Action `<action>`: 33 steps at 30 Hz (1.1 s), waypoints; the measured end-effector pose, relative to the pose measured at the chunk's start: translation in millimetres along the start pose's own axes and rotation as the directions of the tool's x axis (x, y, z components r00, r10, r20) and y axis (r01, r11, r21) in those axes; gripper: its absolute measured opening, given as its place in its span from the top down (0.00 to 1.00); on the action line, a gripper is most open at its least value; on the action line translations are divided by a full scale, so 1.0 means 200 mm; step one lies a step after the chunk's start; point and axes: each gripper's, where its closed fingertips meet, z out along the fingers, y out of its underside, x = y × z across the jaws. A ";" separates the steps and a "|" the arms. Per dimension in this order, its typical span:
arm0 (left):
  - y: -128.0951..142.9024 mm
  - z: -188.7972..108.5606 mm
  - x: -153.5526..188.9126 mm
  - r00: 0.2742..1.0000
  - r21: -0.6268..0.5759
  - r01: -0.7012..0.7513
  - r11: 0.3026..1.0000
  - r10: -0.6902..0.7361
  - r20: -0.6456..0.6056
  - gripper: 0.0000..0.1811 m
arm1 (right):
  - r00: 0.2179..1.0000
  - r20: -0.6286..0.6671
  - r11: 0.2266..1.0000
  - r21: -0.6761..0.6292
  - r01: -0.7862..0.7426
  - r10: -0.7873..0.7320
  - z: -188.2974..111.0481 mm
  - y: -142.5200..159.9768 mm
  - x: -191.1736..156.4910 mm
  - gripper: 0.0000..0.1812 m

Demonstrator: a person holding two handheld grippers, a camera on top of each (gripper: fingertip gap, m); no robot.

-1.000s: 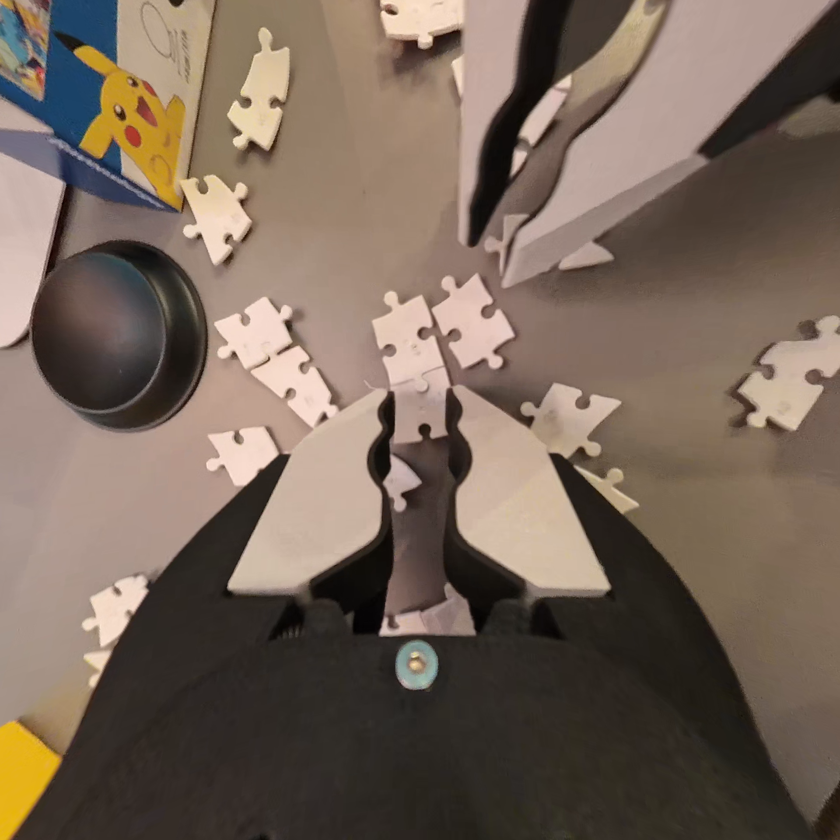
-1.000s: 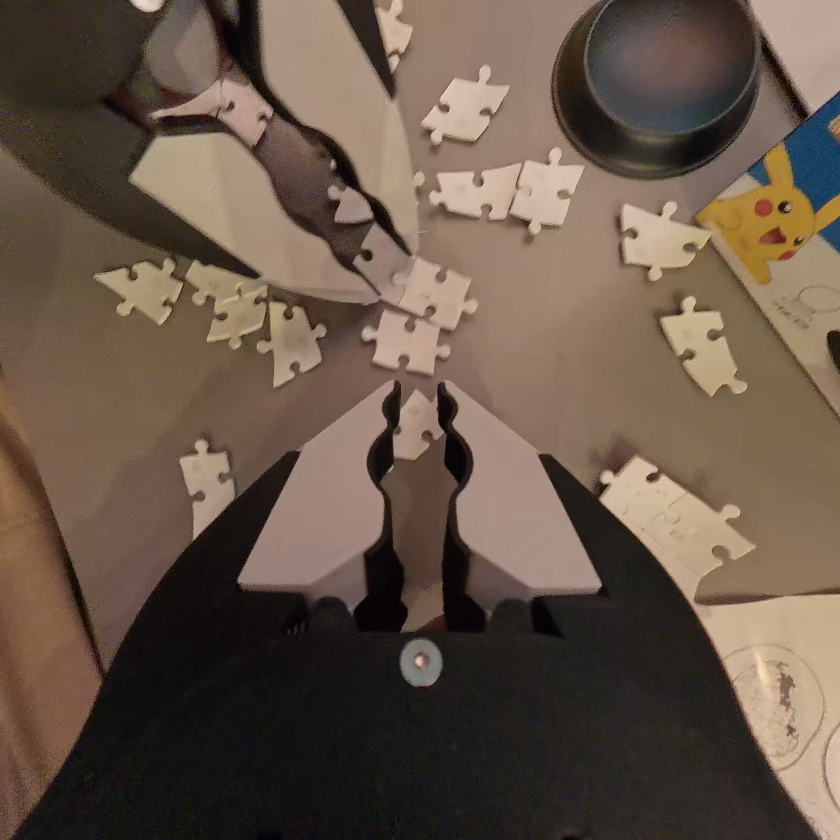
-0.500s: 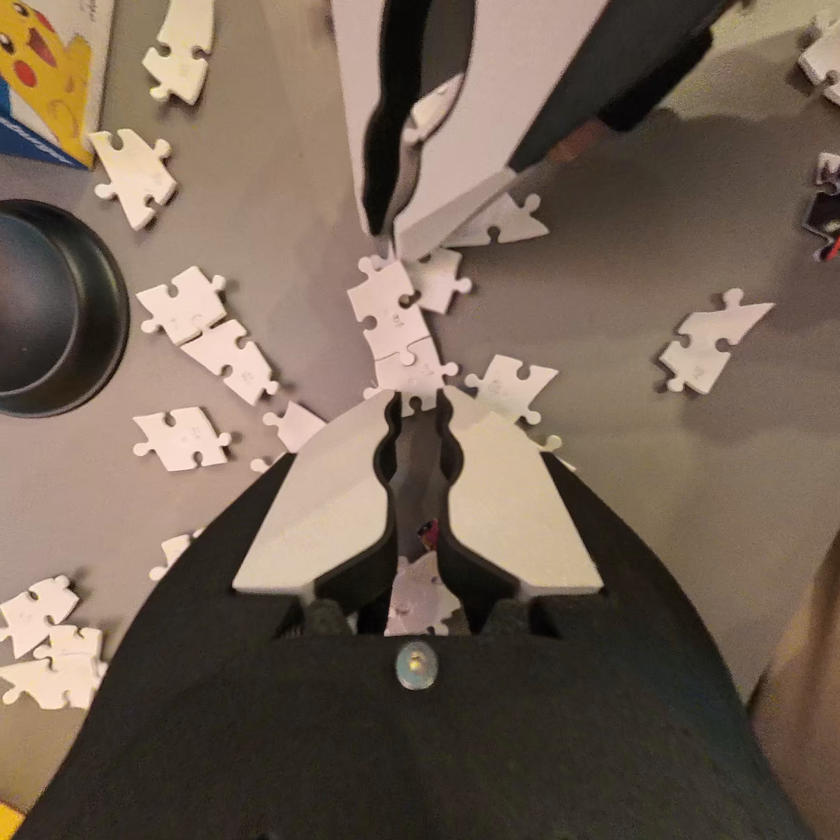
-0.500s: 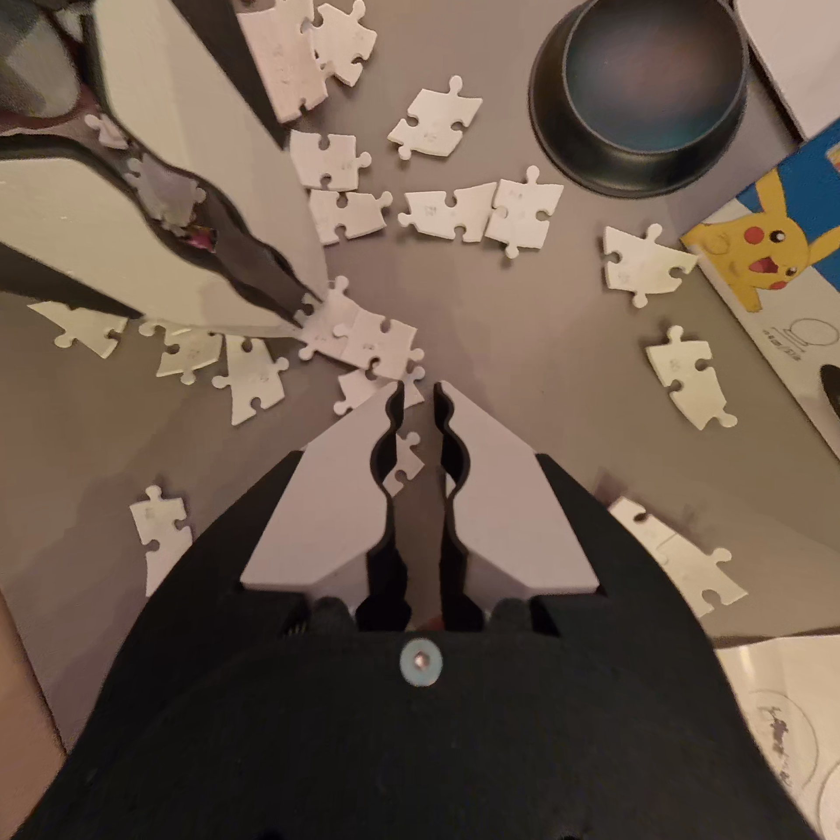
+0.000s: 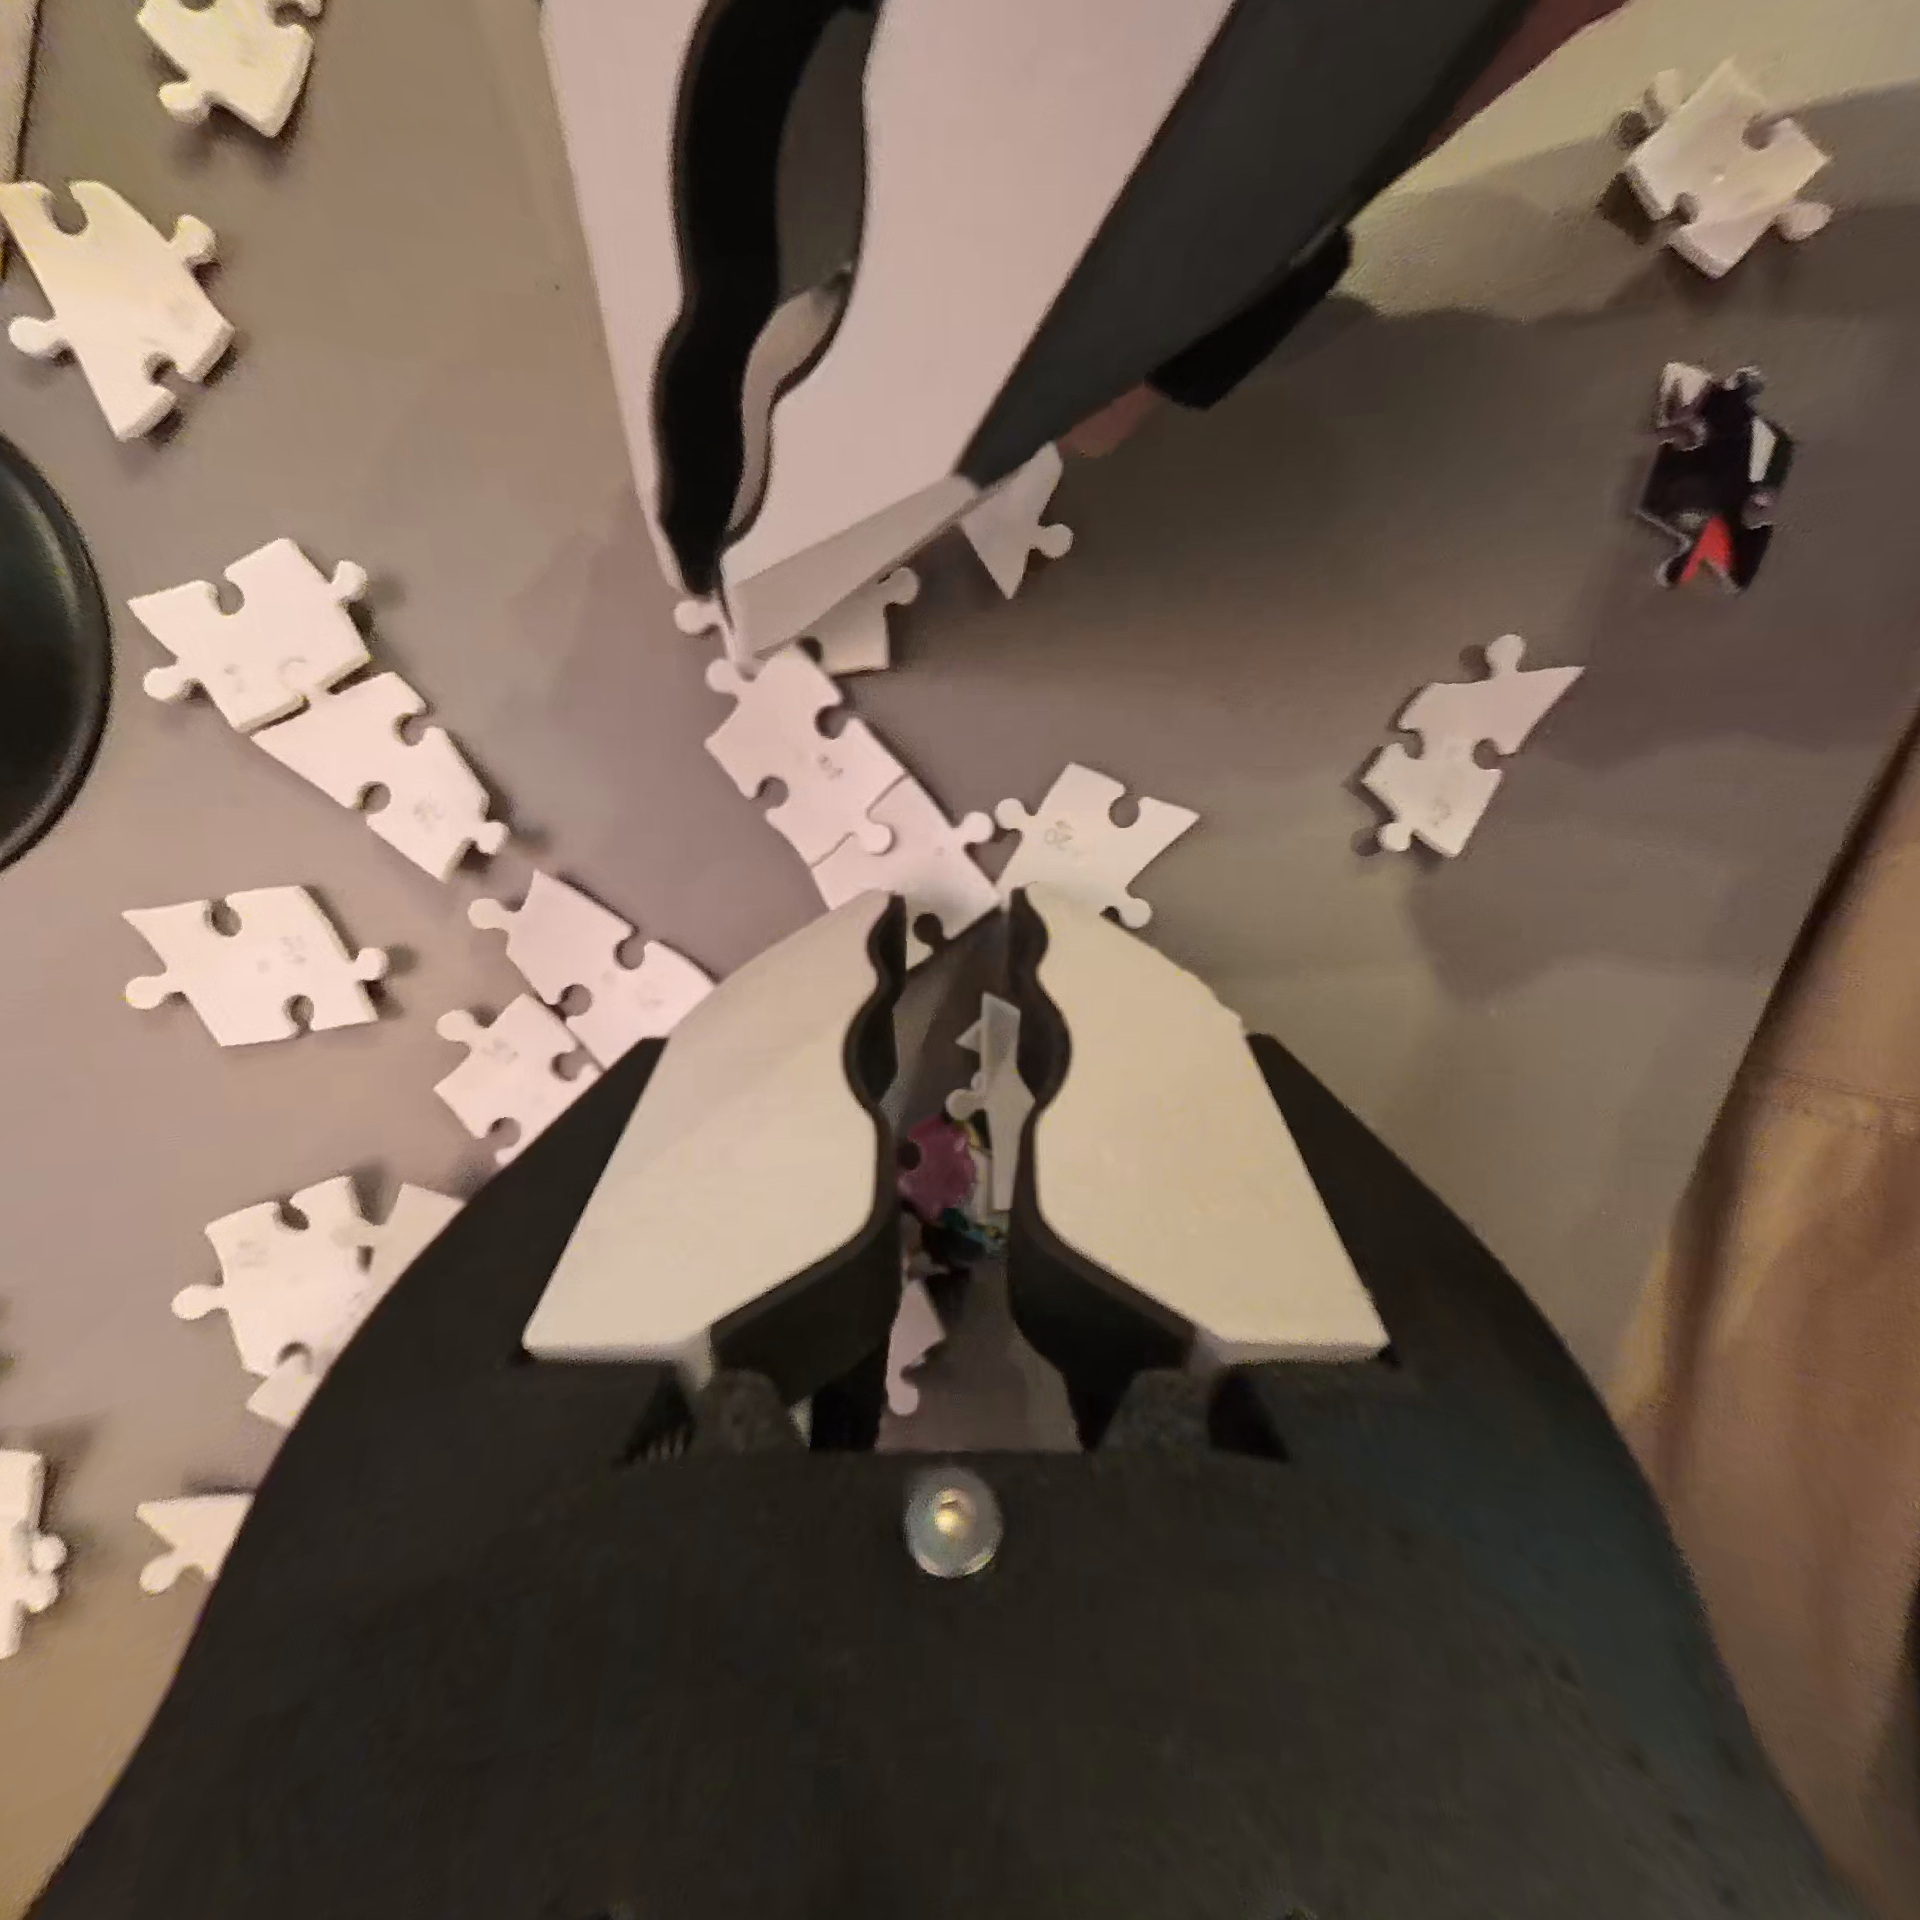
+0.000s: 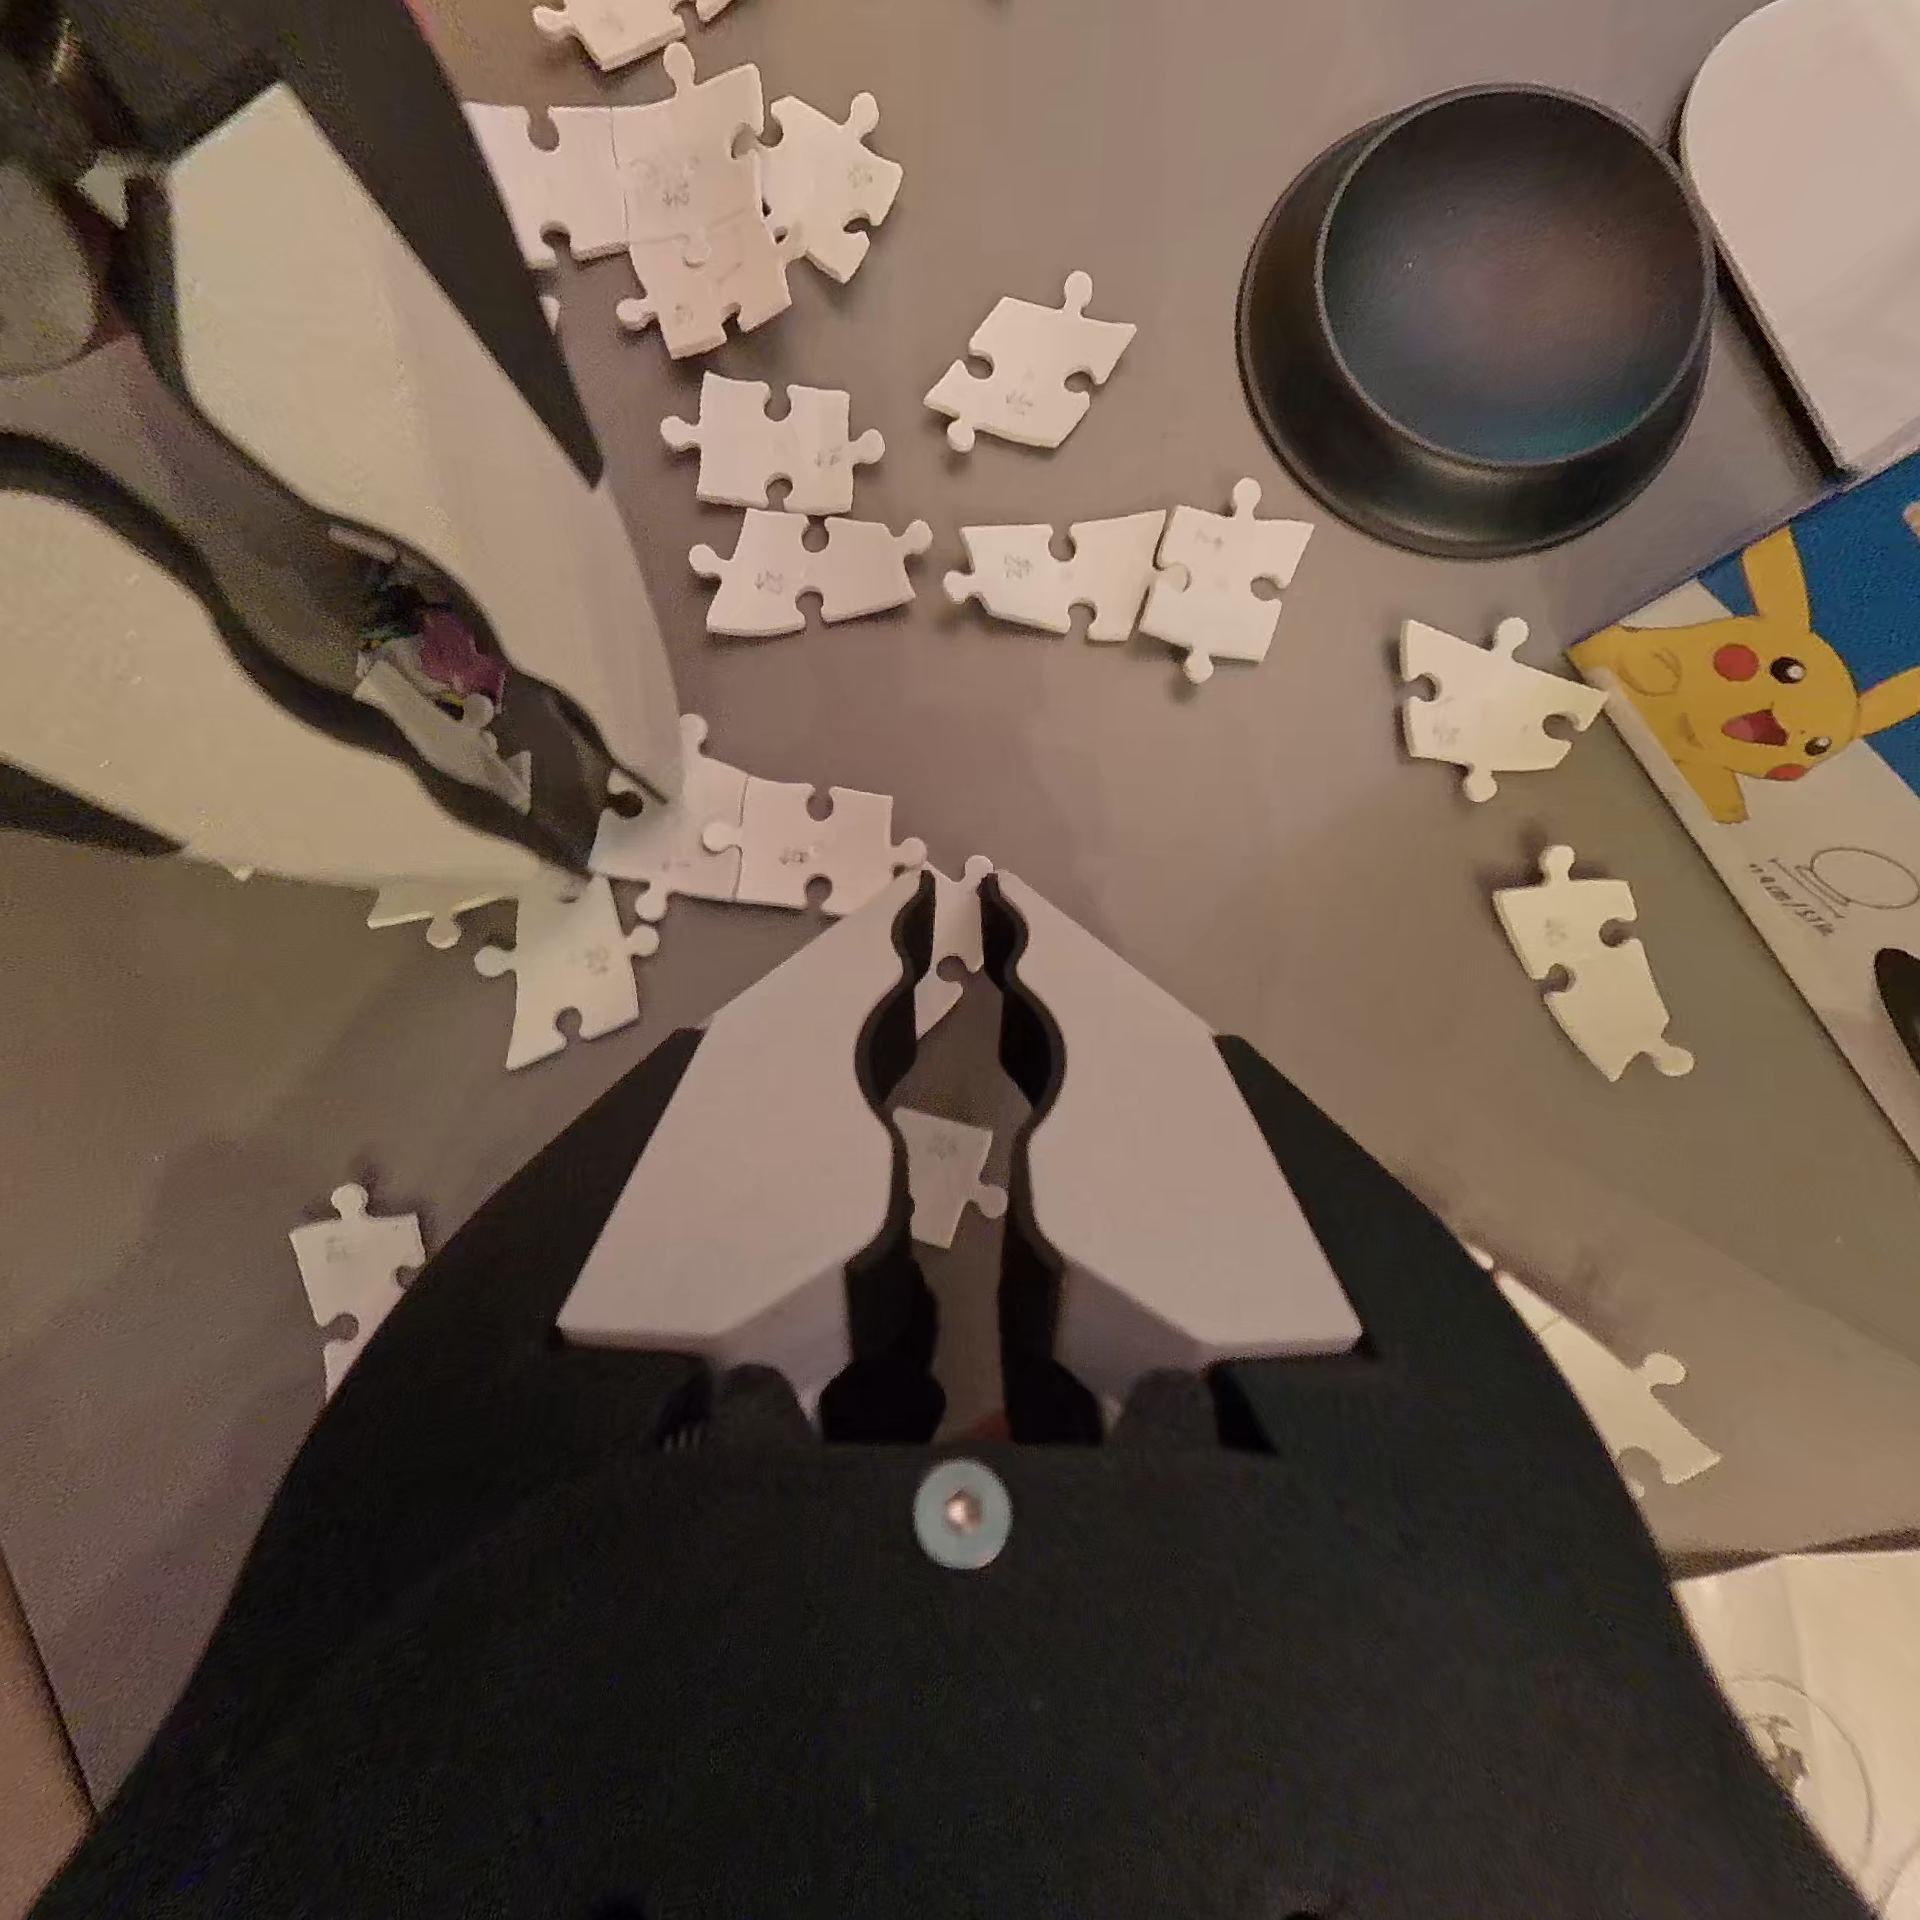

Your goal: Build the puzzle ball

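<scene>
Puzzle pieces (image 6: 1029, 374) lie white side up all over the grey surface (image 6: 1091, 748), a few snapped into twos and threes, no ball taking shape yet. You've closed in from both sides over the last second. Your left gripper (image 5: 951, 914) has slid along to one end of the joined pair (image 6: 800, 847), and the black bowl (image 6: 1475, 343) has drifted to the very edge of its view. Your right gripper (image 6: 956, 883) has come down at the other end, tips almost on a knob. Left jaws are nearly together with a colour-faced piece (image 5: 992, 1081) standing edge-on deep between them. Right jaws show only a narrow slit, with nothing clamped that I can see. My read is that you're bracing the pair to add the held piece.
</scene>
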 end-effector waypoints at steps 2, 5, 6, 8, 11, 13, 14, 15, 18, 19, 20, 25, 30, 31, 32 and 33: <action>0.00 -0.02 0.01 1.000 0.010 -0.003 1.000 0.003 0.004 0.90 | 1.000 -0.007 1.000 0.006 0.003 -0.003 0.00 -0.01 0.01 0.95; 0.01 -0.06 -0.03 1.000 0.042 0.013 0.999 -0.014 0.021 0.91 | 0.999 -0.025 0.999 0.014 0.032 -0.031 -0.04 -0.03 0.00 0.95; 0.02 -0.06 -0.03 1.000 0.040 0.015 0.999 -0.016 0.019 0.91 | 0.999 -0.019 0.999 0.015 0.043 -0.043 -0.06 -0.03 -0.01 0.95; 0.05 -0.06 -0.03 1.000 0.026 -0.004 1.000 0.004 0.016 0.91 | 0.997 0.036 0.998 0.019 0.062 -0.063 -0.10 -0.03 -0.09 0.95; 0.09 -0.05 -0.03 0.999 -0.011 -0.028 1.000 0.029 0.014 0.91 | 0.983 0.159 0.996 0.020 0.085 -0.087 -0.11 0.00 -0.25 0.95; 0.09 -0.05 -0.03 1.000 -0.007 -0.024 1.000 0.024 0.007 0.91 | 0.972 0.206 0.994 -0.004 0.113 -0.110 -0.10 0.03 -0.34 0.95; 0.10 -0.05 -0.03 1.000 -0.006 -0.020 1.000 0.020 0.005 0.91 | 0.970 0.211 0.991 -0.017 0.130 -0.124 -0.08 0.05 -0.37 0.95; 0.10 -0.05 -0.03 1.000 -0.010 -0.018 1.000 0.018 0.005 0.91 | 0.970 0.204 0.989 -0.033 0.146 -0.136 -0.07 0.07 -0.38 0.96; 0.14 -0.08 -0.07 0.999 -0.048 -0.015 0.999 0.017 0.039 0.91 | 0.976 0.178 0.988 -0.067 0.139 -0.125 -0.06 0.10 -0.36 0.98; 0.16 -0.09 -0.08 0.999 -0.053 -0.015 0.998 0.017 0.039 0.91 | 0.978 0.164 0.987 -0.077 0.143 -0.129 -0.07 0.11 -0.34 0.99; 0.17 -0.09 -0.09 0.999 -0.052 -0.010 0.999 0.012 0.034 0.91 | 0.980 0.154 0.986 -0.086 0.143 -0.129 -0.08 0.12 -0.32 0.99; 0.19 -0.12 -0.11 1.000 -0.054 -0.002 0.999 0.003 0.031 0.91 | 0.985 0.141 0.992 -0.053 0.111 -0.103 -0.12 0.11 -0.31 0.97; 0.18 -0.15 -0.11 0.999 -0.030 -0.028 0.999 0.029 0.017 0.91 | 0.986 0.117 0.993 0.015 0.119 -0.120 -0.09 0.00 -0.33 0.91; 0.19 -0.15 -0.11 1.000 -0.030 -0.023 0.999 0.024 0.016 0.91 | 0.984 0.116 0.991 0.026 0.131 -0.133 -0.08 -0.02 -0.34 0.91; 0.19 -0.15 -0.11 1.000 -0.033 -0.020 0.999 0.021 0.014 0.91 | 0.982 0.118 0.989 0.028 0.145 -0.147 -0.06 -0.03 -0.36 0.91; 0.20 -0.14 -0.11 1.000 -0.037 -0.024 0.999 0.024 0.009 0.91 | 0.981 0.121 0.988 0.020 0.153 -0.155 -0.03 -0.04 -0.37 0.90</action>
